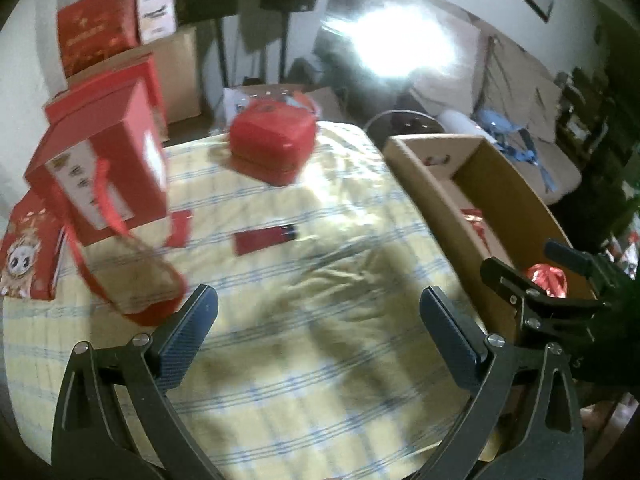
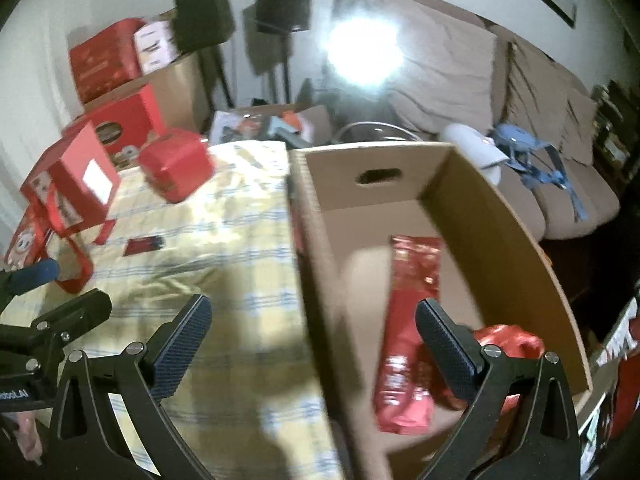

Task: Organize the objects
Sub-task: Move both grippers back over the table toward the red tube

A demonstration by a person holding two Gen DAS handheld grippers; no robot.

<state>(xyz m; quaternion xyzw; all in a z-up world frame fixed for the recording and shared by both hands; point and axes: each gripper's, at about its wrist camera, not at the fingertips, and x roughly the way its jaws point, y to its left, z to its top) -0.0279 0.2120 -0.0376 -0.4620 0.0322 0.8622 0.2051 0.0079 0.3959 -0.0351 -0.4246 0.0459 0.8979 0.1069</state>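
My left gripper [image 1: 318,300] hangs open over the yellow checked tablecloth [image 1: 280,360], nothing between its fingers. Ahead of it lie a flat red packet [image 1: 264,238], a red tin [image 1: 272,144] and a red gift bag with a ribbon handle [image 1: 100,184]. My right gripper [image 2: 314,306] is open too, its fingers either side of the left wall of the open cardboard box [image 2: 316,240]. Inside the box lie a long red packet [image 2: 412,320] and a shiny red bag [image 2: 504,340]. Each gripper shows at the edge of the other's view.
A cartoon-printed box [image 1: 28,256] lies at the table's left edge. Behind the table stand stacked red and brown cartons [image 1: 96,36] and two speakers on stands [image 2: 280,4]. A beige sofa [image 2: 560,184] with a blue strap bundle [image 2: 532,160] runs behind the box. Glare washes out the middle background.
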